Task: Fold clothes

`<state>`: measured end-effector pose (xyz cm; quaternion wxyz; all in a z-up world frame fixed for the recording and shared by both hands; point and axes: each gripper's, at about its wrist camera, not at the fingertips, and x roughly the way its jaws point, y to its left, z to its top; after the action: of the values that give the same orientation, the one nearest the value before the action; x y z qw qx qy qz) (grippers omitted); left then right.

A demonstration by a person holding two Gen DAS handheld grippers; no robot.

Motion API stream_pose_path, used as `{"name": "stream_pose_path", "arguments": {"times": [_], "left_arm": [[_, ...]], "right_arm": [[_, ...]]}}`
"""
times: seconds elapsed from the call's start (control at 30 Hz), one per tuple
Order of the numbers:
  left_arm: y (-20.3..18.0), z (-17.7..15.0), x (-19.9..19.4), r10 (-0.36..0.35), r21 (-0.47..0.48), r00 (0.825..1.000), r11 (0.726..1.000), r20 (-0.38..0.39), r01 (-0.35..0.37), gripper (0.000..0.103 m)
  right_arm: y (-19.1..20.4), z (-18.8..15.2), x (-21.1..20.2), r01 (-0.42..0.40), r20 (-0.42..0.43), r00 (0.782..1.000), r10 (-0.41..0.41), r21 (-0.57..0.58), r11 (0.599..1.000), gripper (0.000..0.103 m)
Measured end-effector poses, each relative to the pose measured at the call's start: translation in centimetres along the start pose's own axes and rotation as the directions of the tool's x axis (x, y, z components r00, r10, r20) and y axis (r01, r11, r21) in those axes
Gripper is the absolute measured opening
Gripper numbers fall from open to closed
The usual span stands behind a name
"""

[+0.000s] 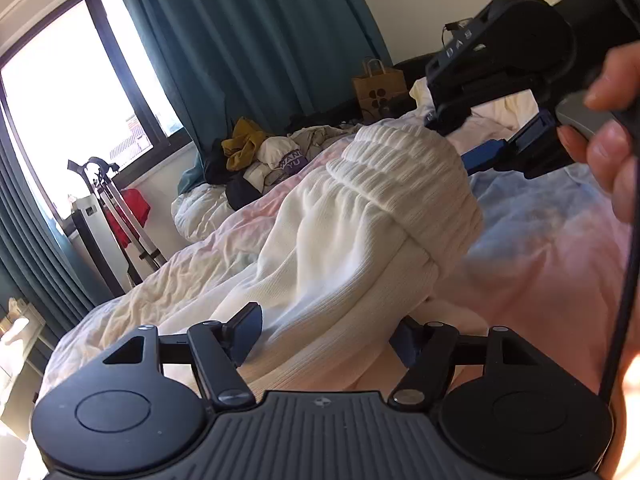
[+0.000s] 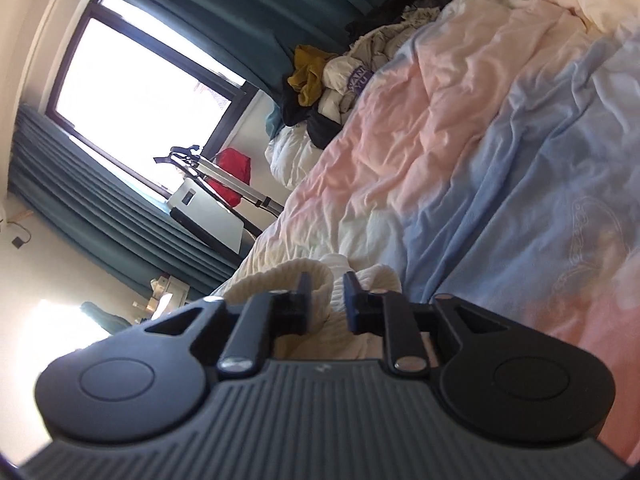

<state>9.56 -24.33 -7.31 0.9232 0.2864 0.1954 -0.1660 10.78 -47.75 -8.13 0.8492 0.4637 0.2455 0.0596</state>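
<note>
A white ribbed garment (image 1: 360,240) is seen on the bed (image 1: 560,240), lifted up in a soft hump over the pink and blue bed cover. Its thick, stretchy band is at the top of the hump.

In the left wrist view, the left hand-held gripper (image 1: 326,334) is spread wide, with one finger on each side of the white cloth. The cloth lies between the two fingers, but it is not squeezed by them. Higher up in the same view, the right hand-held gripper (image 1: 444,120) is seen at the top edge of the garment, held by a person's hand (image 1: 608,136). From here it cannot be told if the cloth is pinched.

In the right wrist view, the right hand-held gripper (image 2: 327,298) is set narrow, with a small gap left between the fingers. The rolled white band (image 2: 280,280) is seen just past the tips, and some cloth lies in the gap. It cannot be told if the cloth is truly gripped.

A pile of clothes (image 1: 256,156) is seen far away on the bed, near the green curtain (image 1: 240,40) and the bright window (image 1: 68,92). A brown paper bag (image 1: 378,88) stands behind the bed.
</note>
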Motion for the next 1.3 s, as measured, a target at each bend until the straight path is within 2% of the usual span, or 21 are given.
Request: {"name": "stream_pose_path", "arguments": {"times": [0.03, 0.1, 0.23, 0.3, 0.37, 0.4, 0.47, 0.5, 0.53, 0.57, 0.63, 0.73, 0.83, 0.87, 0.93, 1.0, 1.07, 1.1, 1.17, 1.23, 1.3], "left_arm": [[0.4, -0.9, -0.7, 0.0, 0.013, 1.0, 1.0, 0.004, 0.0, 0.071], [1.3, -2.1, -1.7, -0.014, 0.02, 1.0, 1.0, 0.007, 0.013, 0.071], [3.3, -4.1, -2.8, -0.022, -0.011, 1.0, 1.0, 0.004, 0.022, 0.071], [4.4, -4.9, -2.9, -0.033, -0.032, 0.999, 0.999, 0.005, 0.033, 0.071], [5.3, -5.7, -2.9, -0.048, -0.056, 0.999, 0.997, 0.006, 0.048, 0.067], [5.7, -6.2, -2.8, -0.055, -0.07, 0.998, 0.996, 0.006, 0.055, 0.061], [6.4, -6.9, -2.9, -0.062, -0.106, 0.998, 0.992, 0.012, 0.063, 0.044], [6.8, -7.2, -3.0, -0.062, -0.126, 0.998, 0.99, 0.016, 0.064, 0.024], [7.2, -7.5, -3.1, -0.064, -0.145, 0.998, 0.987, 0.023, 0.067, 0.021], [7.6, -7.6, -3.3, -0.073, -0.159, 0.997, 0.984, 0.039, 0.078, 0.019], [7.8, -7.5, -4.0, -0.079, -0.177, 0.995, 0.98, 0.064, 0.089, 0.014], [7.9, -7.5, -5.4, -0.084, -0.199, 0.992, 0.975, 0.096, 0.102, 0.012], [8.6, -7.4, -5.7, -0.096, -0.257, 0.988, 0.958, 0.12, 0.125, 0.012], [8.8, -7.5, -5.5, -0.106, -0.275, 0.987, 0.952, 0.121, 0.136, 0.012], [9.0, -7.6, -4.8, -0.135, -0.311, 0.985, 0.937, 0.104, 0.162, 0.013], [9.1, -7.7, -3.8, -0.174, -0.349, 0.982, 0.918, 0.072, 0.188, 0.015], [9.2, -7.9, -3.2, -0.197, -0.372, 0.979, 0.906, 0.052, 0.202, 0.016], [9.3, -7.9, -3.1, -0.206, -0.379, 0.977, 0.902, 0.047, 0.208, 0.018], [9.7, -7.9, -3.3, -0.227, -0.391, 0.972, 0.891, 0.059, 0.231, 0.02], [10.1, -8.0, -3.6, -0.246, -0.403, 0.967, 0.88, 0.071, 0.253, 0.032], [10.6, -7.9, -4.5, -0.251, -0.41, 0.964, 0.872, 0.093, 0.267, 0.041]], "right_arm": [[-0.4, 0.1, 0.1, -0.003, -0.009, 1.0, 0.003, 0.029, 1.0, 0.055], [-0.9, 0.1, 0.3, 0.0, -0.029, 1.0, 0.002, 0.057, 0.998, 0.059], [-0.7, 0.1, 1.8, 0.044, -0.084, 0.996, -0.043, 0.011, 0.999, 0.059], [-0.1, 0.2, 2.7, 0.033, -0.09, 0.995, -0.034, -0.014, 0.999, 0.059], [0.7, 0.4, 3.7, 0.017, -0.092, 0.996, -0.021, -0.04, 0.999, 0.059], [1.0, 0.5, 4.1, 0.009, -0.094, 0.995, -0.014, -0.053, 0.999, 0.059], [1.7, 0.6, 5.1, -0.008, -0.097, 0.995, 0.0, -0.078, 0.997, 0.054], [2.1, 0.7, 5.6, -0.016, -0.099, 0.995, 0.007, -0.091, 0.996, 0.049], [2.4, 0.8, 6.1, -0.024, -0.101, 0.995, 0.013, -0.104, 0.994, 0.033], [2.8, 0.9, 6.5, -0.032, -0.103, 0.995, 0.02, -0.117, 0.993, 0.023], [3.5, 1.0, 7.5, -0.049, -0.107, 0.994, 0.034, -0.142, 0.989, 0.019], [5.8, 1.2, 7.6, -0.138, -0.072, 0.99, 0.125, -0.22, 0.966, 0.018], [8.0, 1.5, 7.5, -0.217, -0.021, 0.975, 0.222, -0.308, 0.926, 0.018], [8.1, 1.7, 7.5, -0.211, -0.008, 0.975, 0.22, -0.324, 0.922, 0.018], [7.5, 2.1, 8.0, -0.158, 0.011, 0.985, 0.171, -0.33, 0.931, 0.018], [5.5, 2.1, 9.2, -0.069, -0.009, 0.998, 0.069, -0.296, 0.953, 0.018], [3.2, 1.8, 10.8, 0.034, -0.047, 0.998, -0.048, -0.256, 0.966, 0.018], [2.2, 1.7, 11.3, 0.06, -0.062, 0.995, -0.076, -0.23, 0.971, 0.019], [0.8, 1.6, 11.6, 0.076, -0.079, 0.993, -0.091, -0.176, 0.981, 0.022], [0.7, 1.5, 11.0, 0.074, -0.078, 0.993, -0.087, -0.15, 0.986, 0.023], [1.7, 1.3, 9.4, 0.091, -0.048, 0.994, -0.101, -0.174, 0.981, 0.025]]}}
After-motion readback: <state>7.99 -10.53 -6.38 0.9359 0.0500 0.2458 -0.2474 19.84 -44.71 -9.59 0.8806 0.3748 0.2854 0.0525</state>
